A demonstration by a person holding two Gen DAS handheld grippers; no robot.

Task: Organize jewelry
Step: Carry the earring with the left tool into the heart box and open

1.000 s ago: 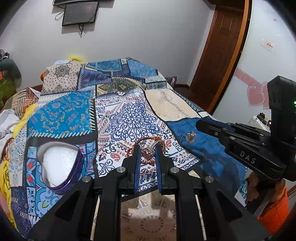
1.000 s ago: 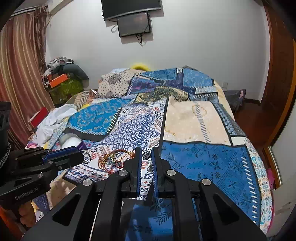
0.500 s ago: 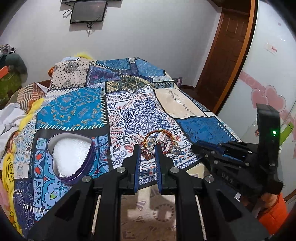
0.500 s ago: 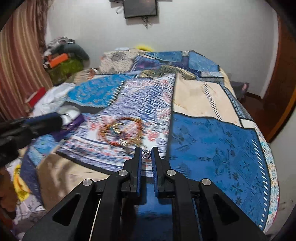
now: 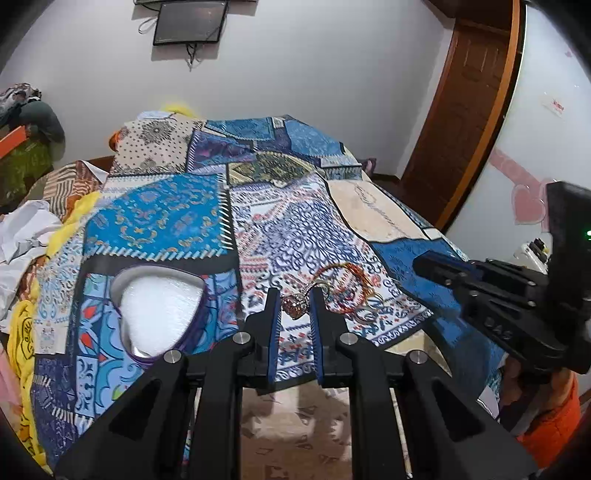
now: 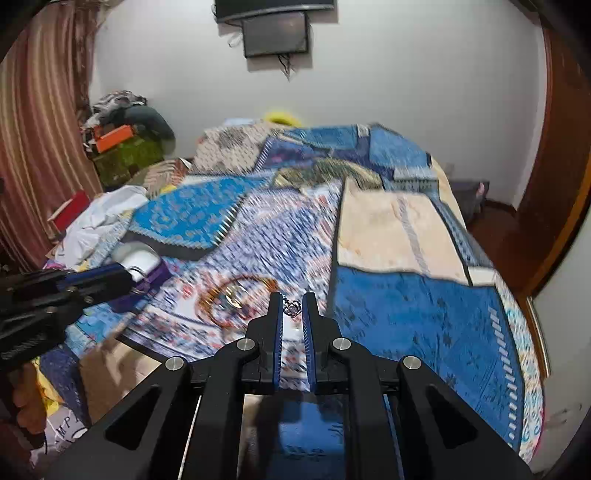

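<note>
A heart-shaped purple box (image 5: 155, 310) with white lining lies open on the patterned bedspread, at the left in the left wrist view and behind the other gripper in the right wrist view (image 6: 142, 264). Beaded bangles (image 5: 345, 286) lie in a pile at mid bed; they look blurred in the right wrist view (image 6: 236, 299). My left gripper (image 5: 294, 308) is shut on a reddish jewelled pendant (image 5: 295, 308), held above the bedspread. My right gripper (image 6: 293, 308) is shut on a small silver pendant (image 6: 292, 307) with a short chain.
The bedspread (image 5: 280, 240) covers the whole bed. White and yellow cloths (image 5: 26, 236) are heaped at the left edge. A wooden door (image 5: 465, 110) stands at the right, a dark screen (image 5: 190, 22) hangs on the far wall, and clutter (image 6: 122, 136) is piled by the curtain.
My left gripper has lifted the reddish pendant off the bangle pile and drawn back. My right gripper has risen from the blue patch with the small silver pendant and swung left.
</note>
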